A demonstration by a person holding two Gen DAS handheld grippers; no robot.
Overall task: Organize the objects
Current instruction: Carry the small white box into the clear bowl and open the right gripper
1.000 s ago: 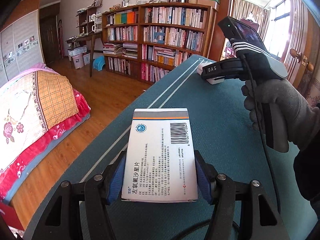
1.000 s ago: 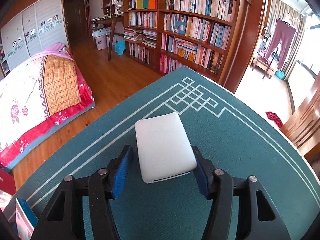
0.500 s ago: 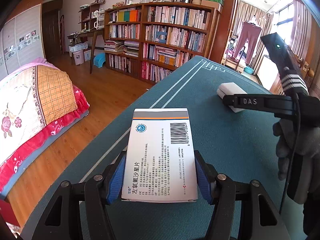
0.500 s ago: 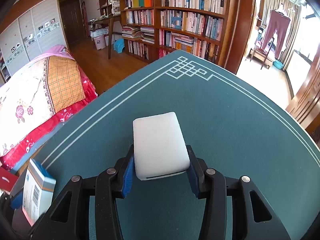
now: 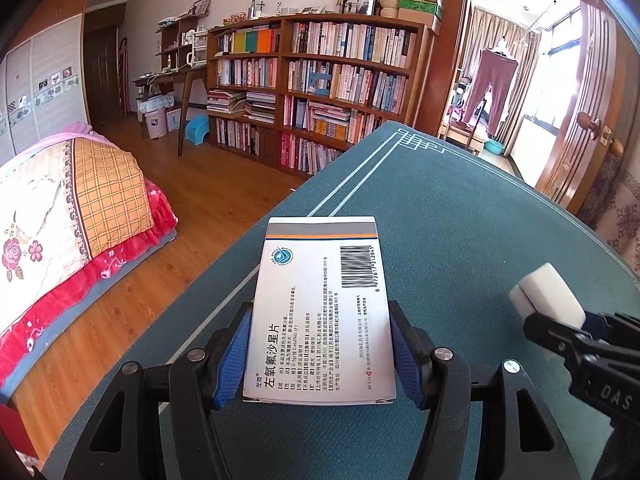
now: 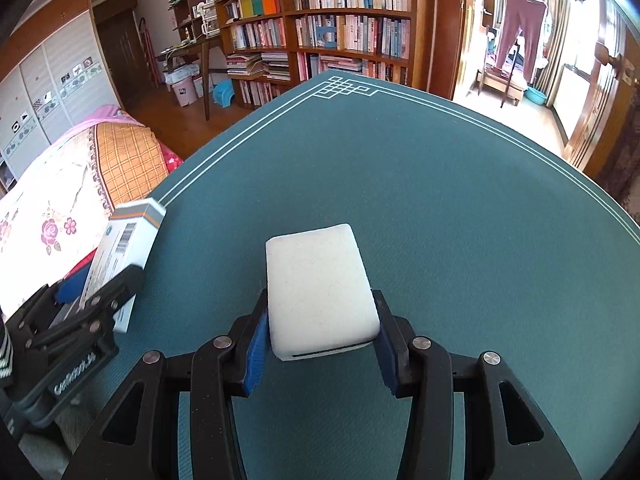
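Observation:
My left gripper (image 5: pixel 320 352) is shut on a white medicine box (image 5: pixel 320 312) with a barcode and an orange and grey band, held over the near left part of the teal table (image 5: pixel 460 216). My right gripper (image 6: pixel 320 336) is shut on a white sponge-like block (image 6: pixel 320 292), its blue pads pressing both sides. In the left wrist view that block (image 5: pixel 546 294) shows at the right edge, level with the box, held by the right gripper (image 5: pixel 560 324). The right wrist view shows the medicine box (image 6: pixel 124 248) at the left in the left gripper (image 6: pixel 108 284).
The teal table cloth (image 6: pixel 420 184) has white border lines and a knot pattern at its far corner. Beyond its left edge lie a wooden floor (image 5: pixel 192 184) and a bed (image 5: pixel 60 200). A tall bookcase (image 5: pixel 320 92) stands behind the table, a doorway (image 5: pixel 496 88) to its right.
The right gripper has carried the white block from the far end of the table toward the near side, ending beside the left gripper. The left gripper and its box have stayed put.

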